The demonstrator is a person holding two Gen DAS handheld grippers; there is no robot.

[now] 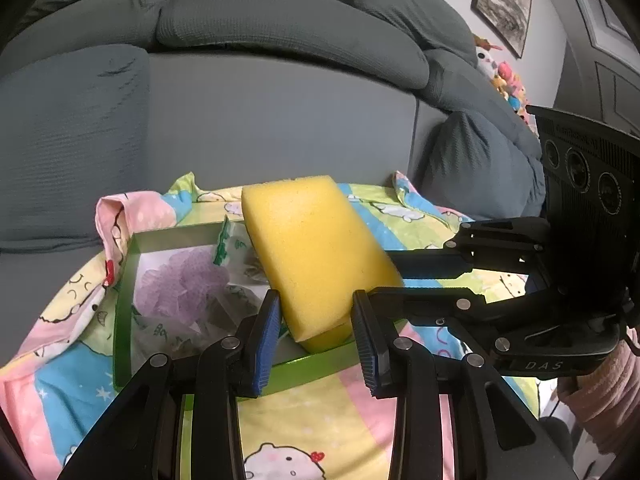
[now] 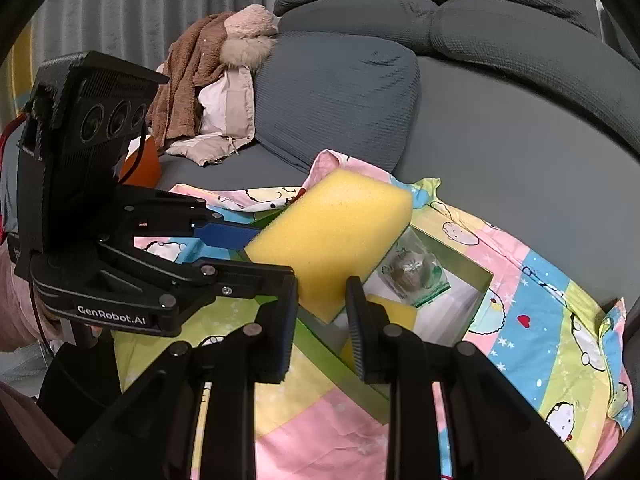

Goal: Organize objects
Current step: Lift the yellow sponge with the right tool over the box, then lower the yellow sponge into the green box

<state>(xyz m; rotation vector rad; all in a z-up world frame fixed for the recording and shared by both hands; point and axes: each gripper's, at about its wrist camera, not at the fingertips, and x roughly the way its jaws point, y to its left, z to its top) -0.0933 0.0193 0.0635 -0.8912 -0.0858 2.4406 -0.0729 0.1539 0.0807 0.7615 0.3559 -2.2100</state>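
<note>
A big yellow sponge (image 1: 316, 252) is held tilted above a green box (image 1: 124, 312) with a white inside. My left gripper (image 1: 316, 332) is shut on the sponge's near end. In the right wrist view my right gripper (image 2: 322, 320) also pinches the sponge (image 2: 332, 236), and the left gripper (image 2: 240, 256) clamps its left end. In the left wrist view the right gripper (image 1: 384, 276) reaches in from the right. A second yellow sponge (image 2: 394, 312) lies in the box (image 2: 340, 368) with clear packets (image 2: 412, 272) and a purple mesh item (image 1: 184, 280).
The box sits on a pastel cartoon-print cloth (image 1: 320, 412) spread over a grey sofa (image 1: 260, 120). A brown coat with a fur hood (image 2: 208, 68) lies on the sofa to the left. Plush toys (image 1: 508, 80) sit at the far right by the wall.
</note>
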